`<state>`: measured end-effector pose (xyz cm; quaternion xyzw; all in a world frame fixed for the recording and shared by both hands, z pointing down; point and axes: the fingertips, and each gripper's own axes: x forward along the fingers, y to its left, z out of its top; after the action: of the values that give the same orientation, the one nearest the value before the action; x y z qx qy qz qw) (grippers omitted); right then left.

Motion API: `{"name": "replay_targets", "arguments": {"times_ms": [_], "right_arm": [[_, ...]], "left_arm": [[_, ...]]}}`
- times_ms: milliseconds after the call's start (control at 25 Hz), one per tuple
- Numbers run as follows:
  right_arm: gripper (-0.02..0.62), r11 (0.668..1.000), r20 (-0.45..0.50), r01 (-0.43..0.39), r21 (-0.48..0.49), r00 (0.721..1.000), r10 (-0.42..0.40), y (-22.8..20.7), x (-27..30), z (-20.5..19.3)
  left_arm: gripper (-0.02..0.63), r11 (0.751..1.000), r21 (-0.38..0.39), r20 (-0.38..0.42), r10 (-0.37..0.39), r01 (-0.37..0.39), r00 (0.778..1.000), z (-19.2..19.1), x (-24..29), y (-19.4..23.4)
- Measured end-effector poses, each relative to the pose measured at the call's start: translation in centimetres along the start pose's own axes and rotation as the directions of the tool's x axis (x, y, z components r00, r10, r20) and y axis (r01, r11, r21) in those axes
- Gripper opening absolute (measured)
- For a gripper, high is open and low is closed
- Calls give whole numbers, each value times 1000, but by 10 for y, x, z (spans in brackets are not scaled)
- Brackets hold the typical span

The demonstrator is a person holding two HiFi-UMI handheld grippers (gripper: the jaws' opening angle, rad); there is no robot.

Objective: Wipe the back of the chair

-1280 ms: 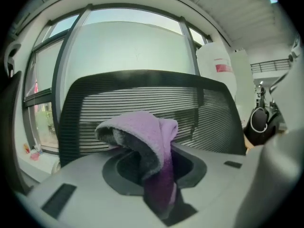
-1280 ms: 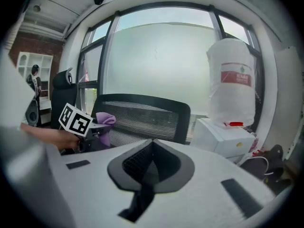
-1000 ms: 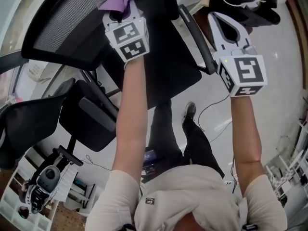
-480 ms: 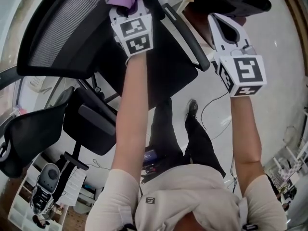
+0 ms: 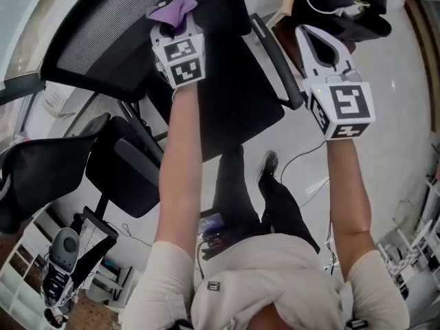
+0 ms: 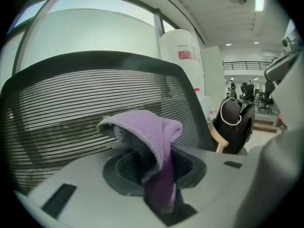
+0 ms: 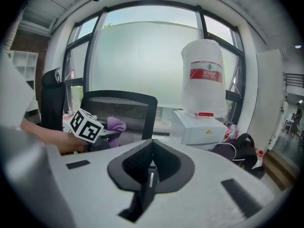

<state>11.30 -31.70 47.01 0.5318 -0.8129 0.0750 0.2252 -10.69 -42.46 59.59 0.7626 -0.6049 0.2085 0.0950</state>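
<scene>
A black office chair with a mesh back (image 5: 103, 33) (image 6: 71, 103) (image 7: 121, 110) stands in front of me. My left gripper (image 5: 172, 18) (image 6: 159, 175) is shut on a purple cloth (image 5: 172, 9) (image 6: 147, 132) (image 7: 115, 125), and the cloth is held up against the inner face of the mesh back, near its right side. To the right of the chair's armrest (image 5: 275, 53) my right gripper (image 5: 320, 36) (image 7: 149, 175) hovers, shut and holding nothing.
A second black chair (image 5: 62, 170) stands at the left, with a small vacuum-like device (image 5: 58, 260) on the floor. A black bag with a white cord (image 5: 344, 2) (image 6: 235, 125) lies on a wooden seat at the back right. A white box and a large wrapped roll (image 7: 202, 94) stand by the window.
The left gripper with the purple cloth has shifted slightly left and down along the mesh back. The right gripper has stayed almost in place.
</scene>
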Motion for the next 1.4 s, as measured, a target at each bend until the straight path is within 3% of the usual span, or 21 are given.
{"name": "replay_targets", "arguments": {"times_ms": [320,600,1040,1400], "right_arm": [[-5,998,25,-58,-36,998,59,25,3,33],[-5,994,36,-94,-63,995,96,41,-7,62],[-5,990,73,-121,-67,989,125,38,-42,91],[-5,988,130,-136,-71,981,144,33,-90,125]], "left_arm": [[114,991,-33,-72,125,-127,990,-31,-37,79],[114,984,-94,-132,137,-150,982,-47,-62,107],[112,983,-48,-110,169,-175,980,-14,-116,106],[112,984,13,-46,179,-178,983,39,-191,99]]}}
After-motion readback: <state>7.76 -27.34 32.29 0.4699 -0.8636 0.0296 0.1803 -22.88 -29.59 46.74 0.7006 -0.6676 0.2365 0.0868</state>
